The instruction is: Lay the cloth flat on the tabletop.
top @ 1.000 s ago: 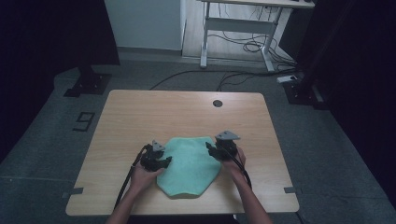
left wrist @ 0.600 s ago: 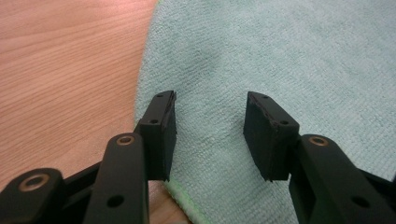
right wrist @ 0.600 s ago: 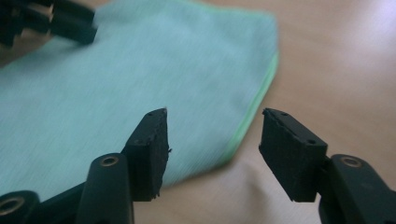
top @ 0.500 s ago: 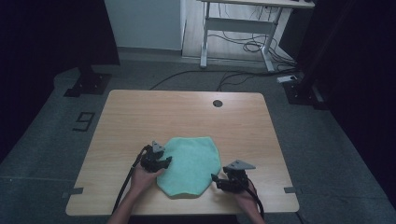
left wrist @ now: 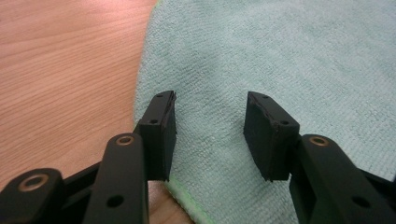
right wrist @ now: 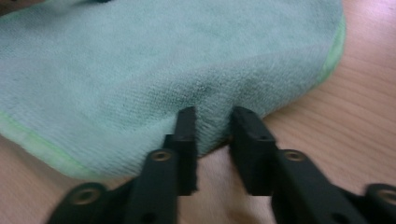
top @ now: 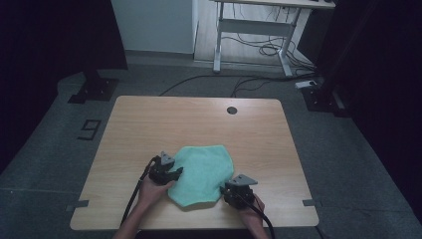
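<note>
Near the worktop's front edge lies the teal cloth. My right tool has dropped from its far right side to its near right edge, jaws closing on a ridge of fabric; my left tool stays parted over the left edge. A fold looks next.

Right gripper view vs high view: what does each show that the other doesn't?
Right gripper view alone: the right tongs closing on a bunched fold at the cloth edge, a small gap left, and the lighter green hem. High view alone: the whole table, both hands, the left tongs at the cloth's left edge, the desk and floor cables behind. Both: the green cloth on the wood top.
</note>
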`<state>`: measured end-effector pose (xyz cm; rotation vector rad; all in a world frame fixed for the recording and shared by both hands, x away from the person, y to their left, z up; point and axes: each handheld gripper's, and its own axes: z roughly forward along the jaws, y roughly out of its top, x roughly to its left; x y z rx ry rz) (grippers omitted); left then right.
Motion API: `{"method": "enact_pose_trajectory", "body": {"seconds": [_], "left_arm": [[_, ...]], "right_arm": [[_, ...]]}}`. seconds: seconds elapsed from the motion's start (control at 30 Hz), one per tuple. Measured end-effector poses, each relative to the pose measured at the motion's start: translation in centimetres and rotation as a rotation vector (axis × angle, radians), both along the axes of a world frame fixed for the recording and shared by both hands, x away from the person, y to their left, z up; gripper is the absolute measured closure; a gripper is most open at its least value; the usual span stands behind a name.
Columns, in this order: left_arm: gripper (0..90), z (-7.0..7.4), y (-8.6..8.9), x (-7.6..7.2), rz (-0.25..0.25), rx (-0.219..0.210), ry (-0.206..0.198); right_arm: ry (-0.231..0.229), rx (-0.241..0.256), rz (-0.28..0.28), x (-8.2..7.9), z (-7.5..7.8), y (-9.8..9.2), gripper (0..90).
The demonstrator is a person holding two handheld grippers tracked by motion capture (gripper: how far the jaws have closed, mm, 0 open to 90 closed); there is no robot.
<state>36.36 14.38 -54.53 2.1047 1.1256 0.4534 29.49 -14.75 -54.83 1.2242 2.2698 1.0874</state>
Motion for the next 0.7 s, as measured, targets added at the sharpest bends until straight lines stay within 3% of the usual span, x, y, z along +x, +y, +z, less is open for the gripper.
{"method": "enact_pose_trajectory", "body": {"seconds": [0.17,0.37,0.47,0.53,0.57,0.7], "left_arm": [[53.6,0.0,0.2,0.1,-0.012,-0.01,0.005],[53.3,0.0,0.3,0.0,-0.013,-0.014,0.003],[53.3,0.0,0.3,0.1,-0.012,-0.021,0.006],[53.3,0.0,0.3,0.1,-0.012,-0.021,0.006],[53.3,-0.1,0.3,0.1,-0.012,-0.022,0.005],[53.3,-0.1,0.3,0.1,-0.011,-0.021,0.004]], "right_arm": [[-0.036,-0.015,0.006,0.2,0.9,1.0,83.5],[-0.079,0.008,0.078,1.5,3.5,4.0,87.2],[-0.06,0.018,0.116,2.3,4.4,5.9,74.6],[-0.075,0.015,0.111,2.2,4.5,6.1,70.0],[-0.1,-0.023,0.089,1.5,4.5,5.6,63.4],[-0.067,-0.006,0.003,0.5,3.2,2.6,52.2]]}}
